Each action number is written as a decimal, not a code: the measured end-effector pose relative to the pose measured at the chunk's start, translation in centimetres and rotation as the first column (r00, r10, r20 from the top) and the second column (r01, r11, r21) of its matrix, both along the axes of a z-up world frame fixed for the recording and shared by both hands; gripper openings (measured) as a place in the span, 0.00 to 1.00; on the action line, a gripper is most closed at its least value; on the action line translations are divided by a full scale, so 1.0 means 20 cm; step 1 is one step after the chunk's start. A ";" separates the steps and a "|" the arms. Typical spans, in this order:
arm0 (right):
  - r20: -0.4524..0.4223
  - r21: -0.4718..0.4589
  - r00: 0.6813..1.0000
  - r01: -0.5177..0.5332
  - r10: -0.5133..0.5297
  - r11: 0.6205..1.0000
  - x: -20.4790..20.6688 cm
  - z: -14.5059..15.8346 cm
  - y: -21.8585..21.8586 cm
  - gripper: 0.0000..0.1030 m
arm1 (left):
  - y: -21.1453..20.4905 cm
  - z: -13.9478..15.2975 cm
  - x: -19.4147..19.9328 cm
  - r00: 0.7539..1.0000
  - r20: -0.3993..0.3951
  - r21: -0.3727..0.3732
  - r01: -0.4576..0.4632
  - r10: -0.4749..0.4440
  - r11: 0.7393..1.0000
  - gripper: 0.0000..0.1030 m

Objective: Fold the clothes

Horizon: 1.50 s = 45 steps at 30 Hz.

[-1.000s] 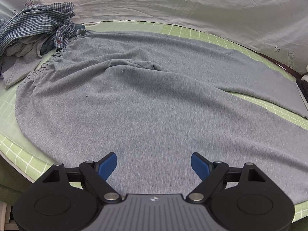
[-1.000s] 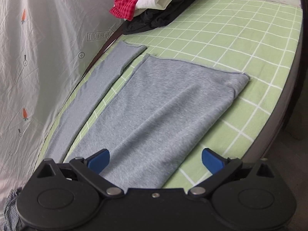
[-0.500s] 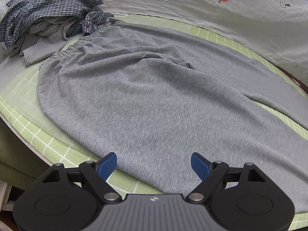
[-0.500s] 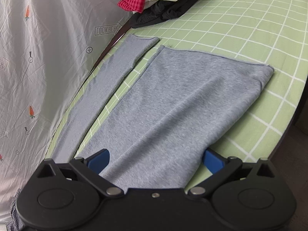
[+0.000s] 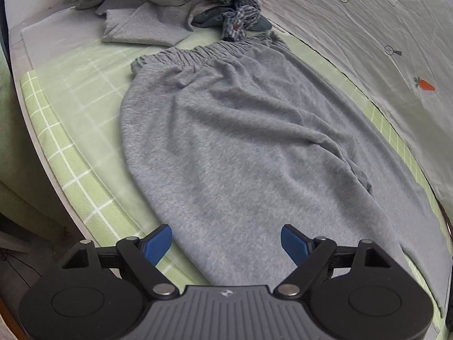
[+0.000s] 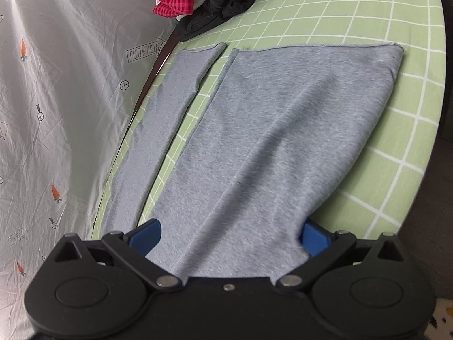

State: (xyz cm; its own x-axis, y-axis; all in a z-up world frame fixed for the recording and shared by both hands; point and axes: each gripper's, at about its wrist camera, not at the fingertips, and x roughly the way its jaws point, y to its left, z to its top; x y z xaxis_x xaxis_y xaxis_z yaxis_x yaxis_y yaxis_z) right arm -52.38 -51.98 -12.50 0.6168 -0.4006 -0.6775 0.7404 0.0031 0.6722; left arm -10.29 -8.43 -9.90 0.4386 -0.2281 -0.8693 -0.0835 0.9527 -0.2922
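Left wrist view now faces the grey trousers' [image 5: 240, 147] waistband, having swung from mid-leg, left gripper [image 5: 226, 243] spread wide above them, while the right gripper [image 6: 229, 235], jaws apart, seemingly straddles a leg, perhaps lining up a fold.

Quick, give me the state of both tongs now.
Left tongs: open, holding nothing, over the grey trousers.
Right tongs: open, straddling a trouser leg, not clamped.
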 end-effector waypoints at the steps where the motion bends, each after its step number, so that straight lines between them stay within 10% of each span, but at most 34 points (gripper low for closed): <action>1: -0.013 -0.006 1.000 0.006 -0.006 1.000 0.01 0.00 0.01 1.00 | 0.03 -0.01 0.03 1.000 -0.008 0.012 -0.015 0.015 1.000 0.82; 18: -0.162 -0.120 0.971 0.159 -0.177 0.980 0.14 0.02 0.01 1.00 | 0.29 -0.06 0.52 0.996 0.063 0.119 -0.077 0.070 0.990 0.77; 29: -0.390 -0.192 0.896 0.148 -0.214 0.970 0.20 0.03 -0.16 0.99 | 0.35 -0.06 0.67 0.989 0.108 0.084 -0.114 0.104 0.990 0.19; 33: -0.367 -0.183 0.889 0.218 -0.272 0.959 0.12 0.04 -0.23 0.80 | 0.39 -0.07 0.66 0.984 0.096 0.027 -0.154 0.151 0.988 0.11; 39: -0.353 -0.142 0.882 0.278 -0.311 0.950 0.00 0.03 -0.28 0.04 | 0.39 -0.08 0.61 0.978 0.108 0.005 -0.181 0.179 0.984 0.05; 45: -0.321 -0.189 0.887 0.282 -0.330 0.941 -0.14 0.15 -0.24 0.02 | 0.39 0.03 0.53 0.973 0.156 0.078 -0.185 0.171 0.980 0.04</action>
State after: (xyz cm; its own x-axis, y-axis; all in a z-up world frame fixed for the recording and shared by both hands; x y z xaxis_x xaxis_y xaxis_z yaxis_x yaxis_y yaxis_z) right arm -55.15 -56.81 -9.50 0.1874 -0.6326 -0.7515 0.9030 -0.1902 0.3853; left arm 0.30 -0.61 -9.39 0.5897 -0.0570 -0.8056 -0.2168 0.9497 -0.2259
